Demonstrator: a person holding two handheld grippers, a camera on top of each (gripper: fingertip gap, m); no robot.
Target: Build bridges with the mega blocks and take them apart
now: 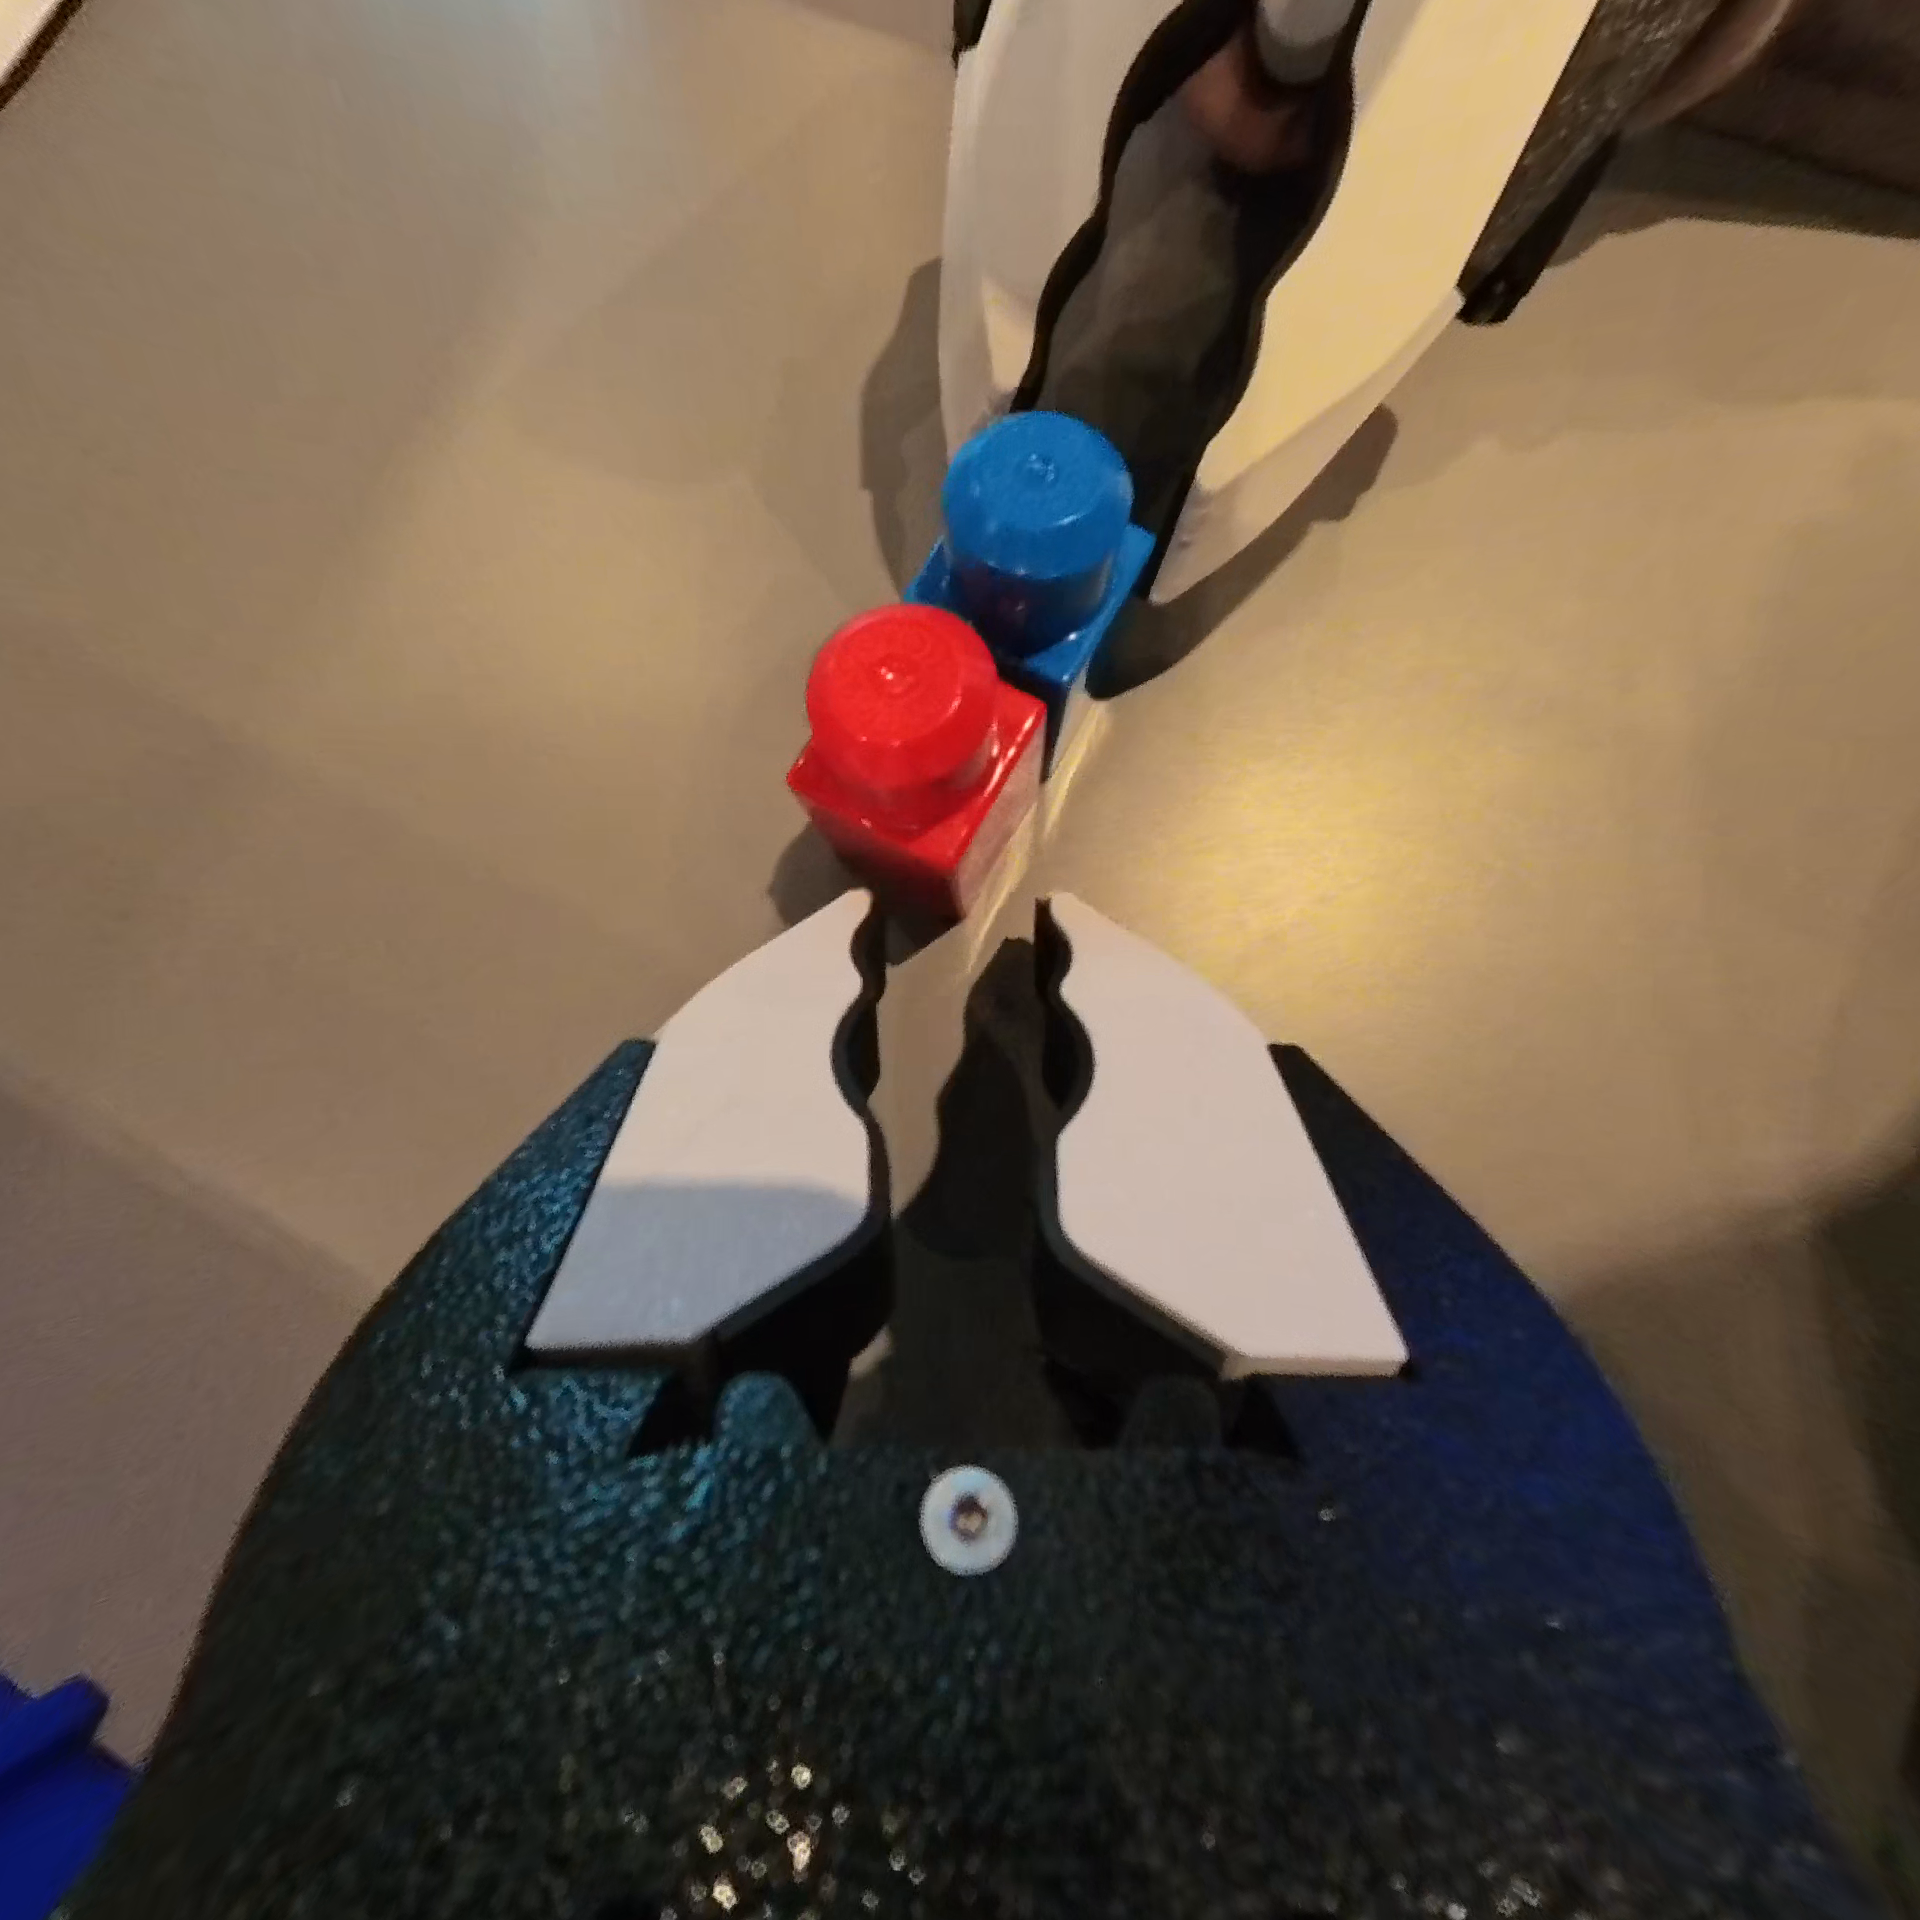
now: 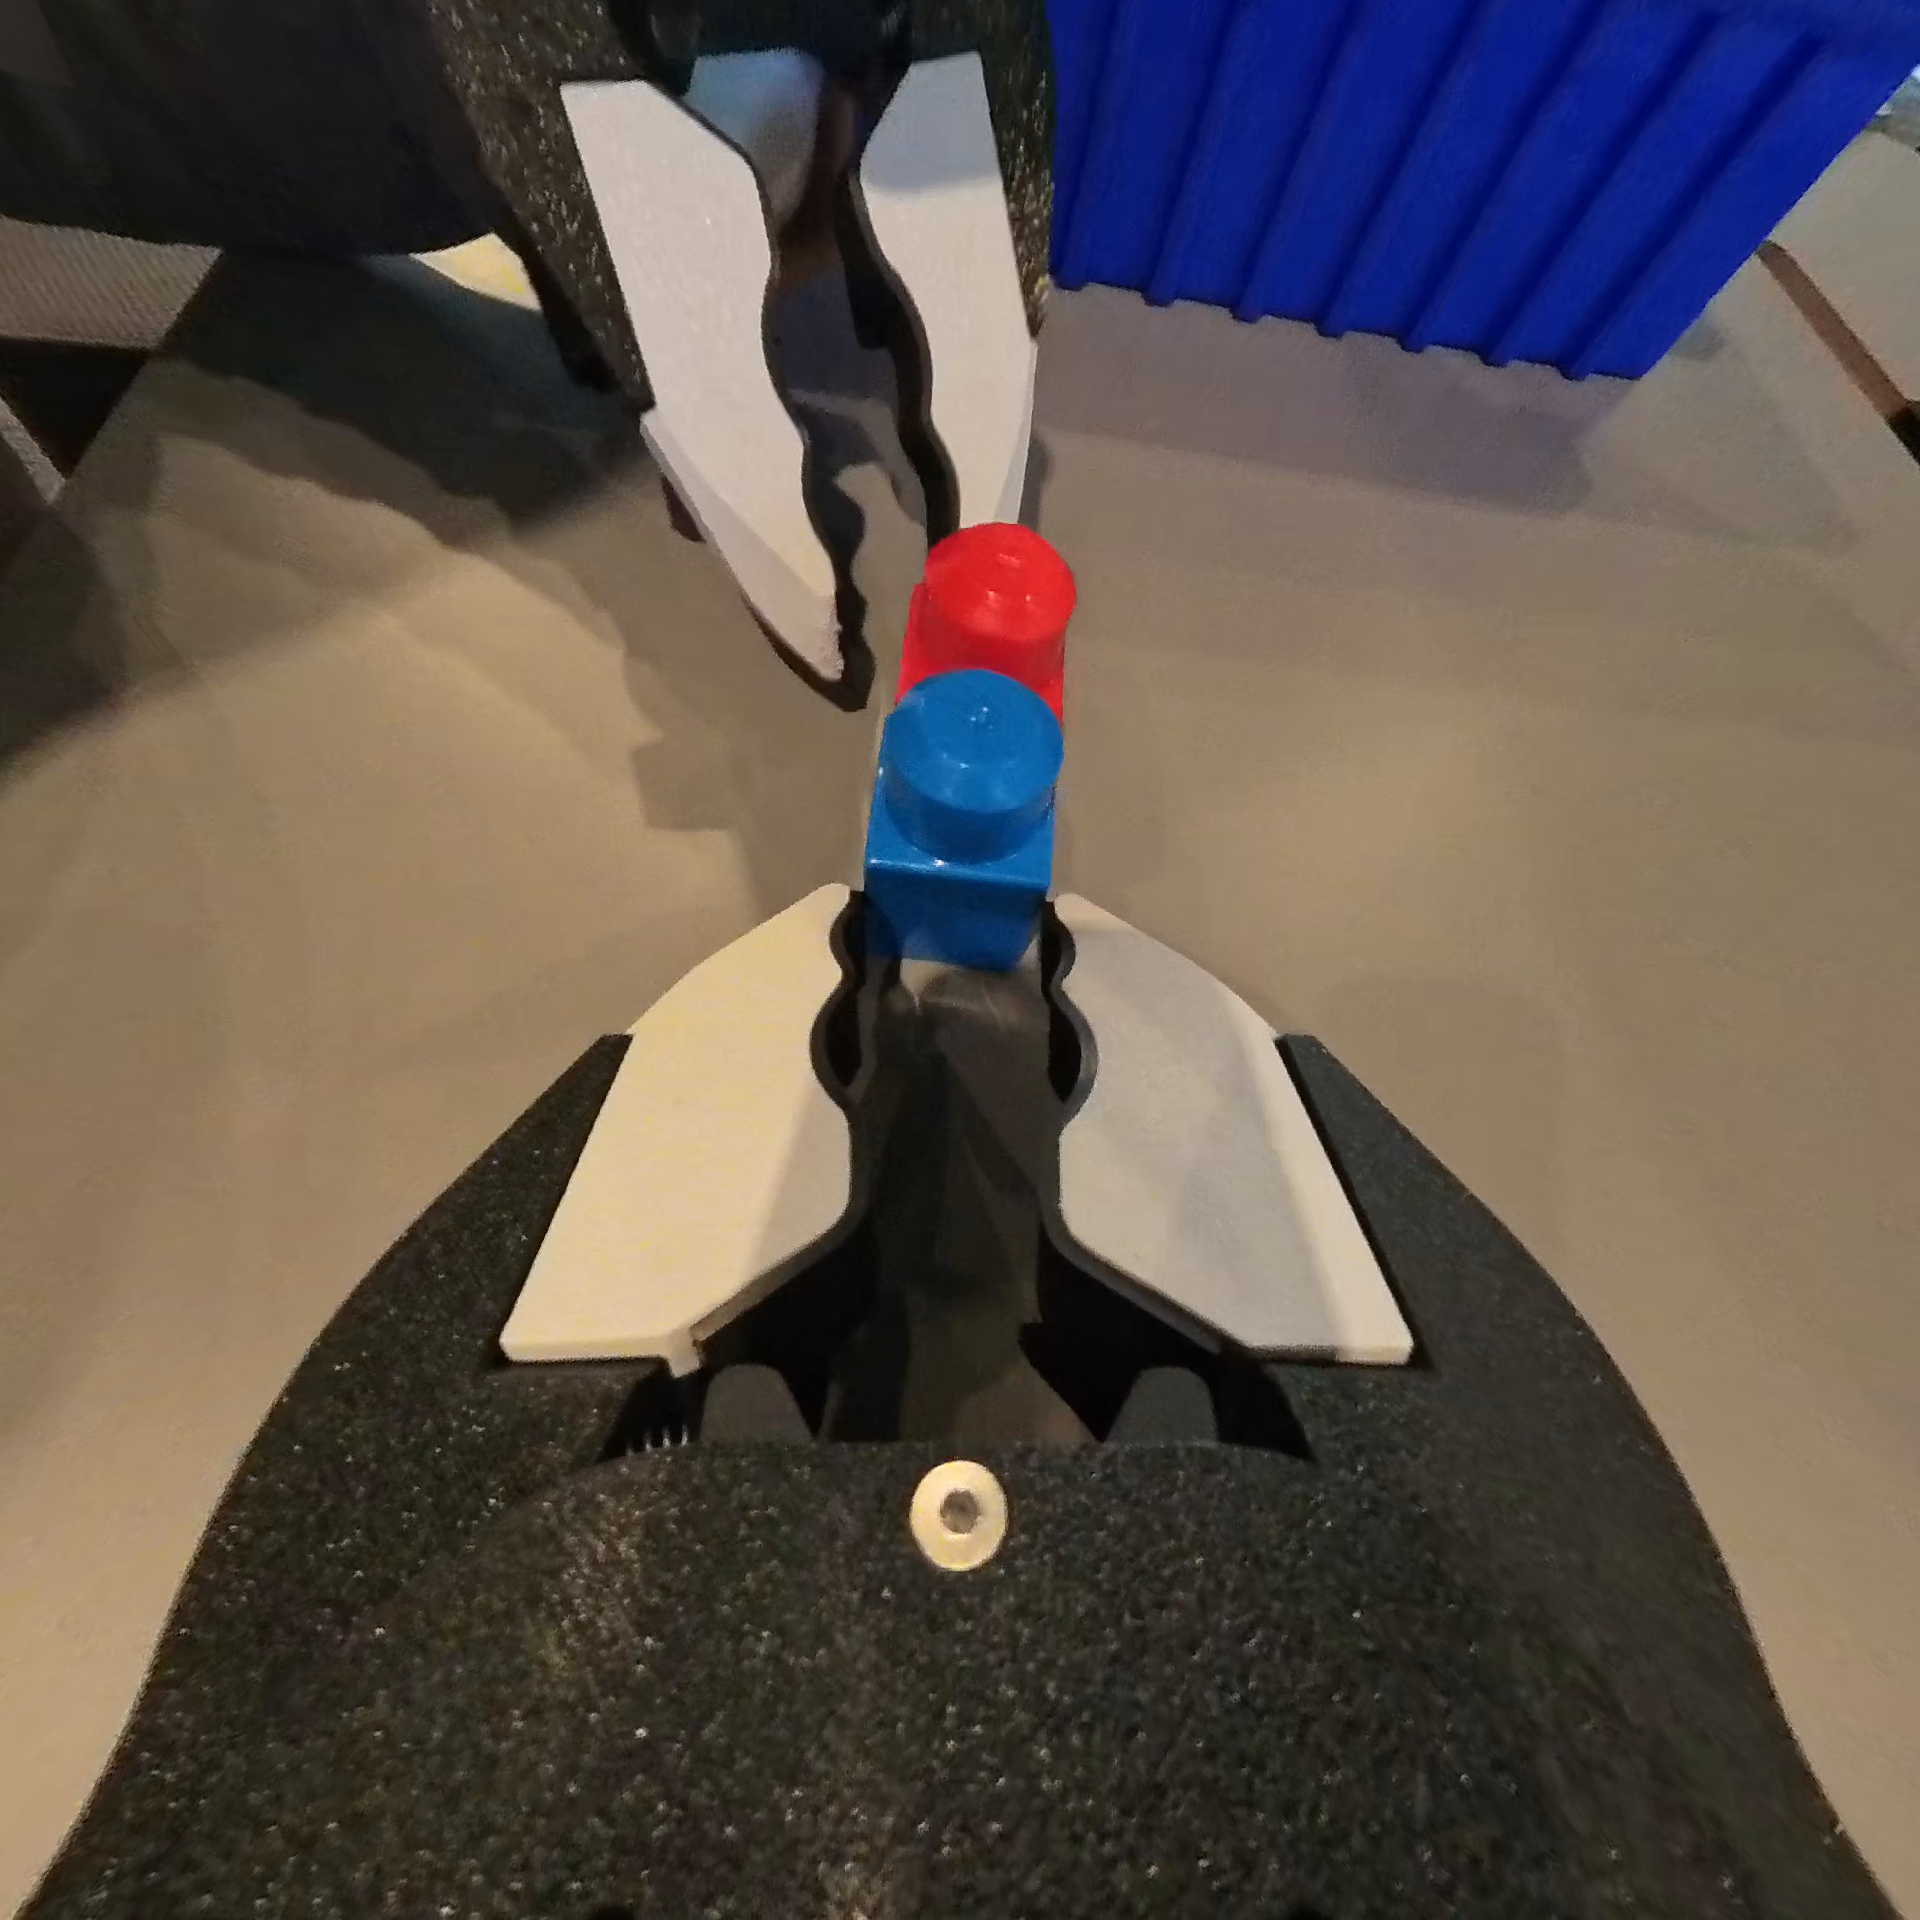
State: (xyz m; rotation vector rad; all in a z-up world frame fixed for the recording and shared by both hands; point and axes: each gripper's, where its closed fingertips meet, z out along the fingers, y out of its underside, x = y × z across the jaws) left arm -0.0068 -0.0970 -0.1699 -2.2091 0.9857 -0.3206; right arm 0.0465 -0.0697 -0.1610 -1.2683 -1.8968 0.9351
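A red single-stud block (image 1: 914,758) and a blue single-stud block (image 1: 1039,540) stand side by side, touching, on the beige table (image 1: 416,623). My left gripper (image 1: 958,906) has its jaws a block's width apart. Its fingertips are at the red block's near lower corner, and a gap shows on the right side. My right gripper (image 2: 948,909) comes from the opposite side and is shut on the base of the blue block (image 2: 961,831). The red block (image 2: 992,613) stands just beyond it. The left gripper's fingers (image 2: 748,416) slant down beside and behind the red block.
A blue ribbed bin (image 2: 1455,156) stands on the table behind the blocks in the right wrist view. A corner of it shows at the bottom left of the left wrist view (image 1: 42,1745). A dark edge (image 2: 1839,332) runs at the far right. The tips of one gripper are about 7 cm away from the tips of the other.
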